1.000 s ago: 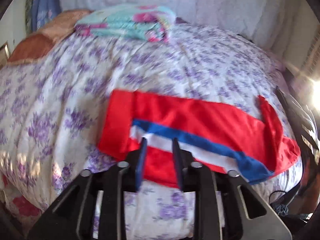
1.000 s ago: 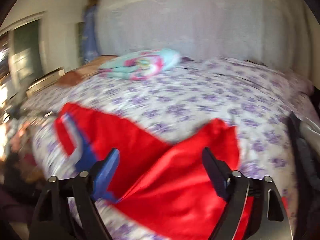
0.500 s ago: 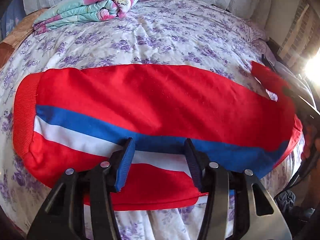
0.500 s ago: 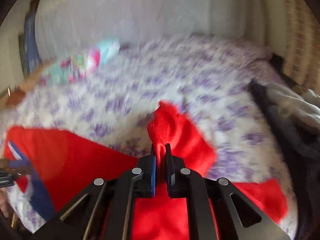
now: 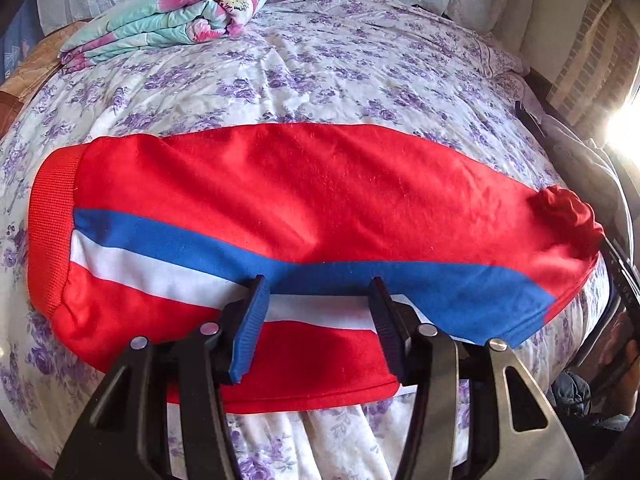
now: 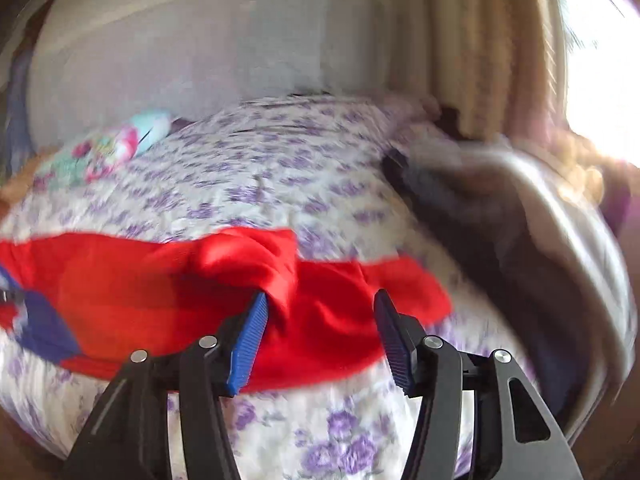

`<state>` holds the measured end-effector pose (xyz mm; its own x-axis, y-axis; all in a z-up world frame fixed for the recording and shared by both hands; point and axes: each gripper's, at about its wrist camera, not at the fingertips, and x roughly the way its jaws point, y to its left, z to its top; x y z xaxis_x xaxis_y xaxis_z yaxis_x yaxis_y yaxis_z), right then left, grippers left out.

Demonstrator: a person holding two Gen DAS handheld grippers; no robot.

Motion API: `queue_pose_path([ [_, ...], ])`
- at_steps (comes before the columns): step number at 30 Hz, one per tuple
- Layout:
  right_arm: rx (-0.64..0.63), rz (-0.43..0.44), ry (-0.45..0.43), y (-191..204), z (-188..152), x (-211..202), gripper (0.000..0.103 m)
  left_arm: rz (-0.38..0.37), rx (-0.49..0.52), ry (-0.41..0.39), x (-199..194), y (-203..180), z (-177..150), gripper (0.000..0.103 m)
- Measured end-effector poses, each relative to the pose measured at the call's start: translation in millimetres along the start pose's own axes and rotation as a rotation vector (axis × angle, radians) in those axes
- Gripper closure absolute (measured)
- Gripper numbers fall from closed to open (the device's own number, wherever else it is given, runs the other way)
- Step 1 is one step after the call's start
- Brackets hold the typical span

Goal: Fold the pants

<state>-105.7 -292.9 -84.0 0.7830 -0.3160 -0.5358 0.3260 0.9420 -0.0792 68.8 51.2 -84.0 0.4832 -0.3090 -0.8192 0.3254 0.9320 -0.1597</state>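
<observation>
The red pants (image 5: 304, 192) with a blue and white side stripe lie stretched across the near part of the bed, waistband at the left, a bunched lump of red cloth at the right end. My left gripper (image 5: 318, 292) is open just over the stripe near the front edge, holding nothing. In the blurred right wrist view the pants (image 6: 160, 292) show a raised red fold just beyond the fingers. My right gripper (image 6: 320, 308) is open over that end, with nothing between its pads.
The bed (image 5: 320, 72) has a white cover with purple flowers. A folded floral blanket (image 5: 168, 12) lies at the back left. Dark clothing and a rail (image 6: 500, 240) border the bed's right side. Bright window glare at far right.
My right gripper has opened and let go of the red cloth it was pinching; the cloth now lies folded on the pants. My left gripper stays open over the stripe.
</observation>
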Motion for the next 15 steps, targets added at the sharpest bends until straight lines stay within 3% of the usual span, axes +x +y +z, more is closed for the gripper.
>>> queue_pose_path([
  [1,-0.093,0.010,0.004,14.8,6.8,1.1,0.039,-0.002,-0.004,-0.001,-0.5,0.3,-0.1,0.053],
  [6,-0.458,-0.068,0.043,86.0,13.4,33.1,0.040,-0.006,-0.011,0.000,-1.2,0.5,0.4,0.050],
  [7,-0.494,-0.092,0.068,93.0,11.9,42.7,0.046,-0.004,-0.007,0.000,-1.3,0.1,0.5,0.049],
  [8,-0.527,-0.117,0.101,96.7,10.9,56.2,0.076,-0.003,-0.004,0.001,-1.5,-0.2,0.7,0.049],
  [9,-0.534,-0.137,0.113,96.5,11.0,61.3,0.091,-0.004,-0.004,0.002,-1.9,0.2,0.8,0.049],
  [10,-0.496,-0.140,0.123,88.5,13.2,63.0,0.092,-0.008,-0.005,0.003,-2.1,0.7,1.0,0.049],
  [13,-0.163,-0.012,0.106,29.4,24.0,45.3,0.091,-0.032,-0.015,0.003,-3.6,6.2,0.5,0.049],
  [15,0.197,0.127,0.141,-34.2,17.1,40.8,0.084,-0.041,-0.017,0.003,-3.6,7.3,0.1,0.049],
])
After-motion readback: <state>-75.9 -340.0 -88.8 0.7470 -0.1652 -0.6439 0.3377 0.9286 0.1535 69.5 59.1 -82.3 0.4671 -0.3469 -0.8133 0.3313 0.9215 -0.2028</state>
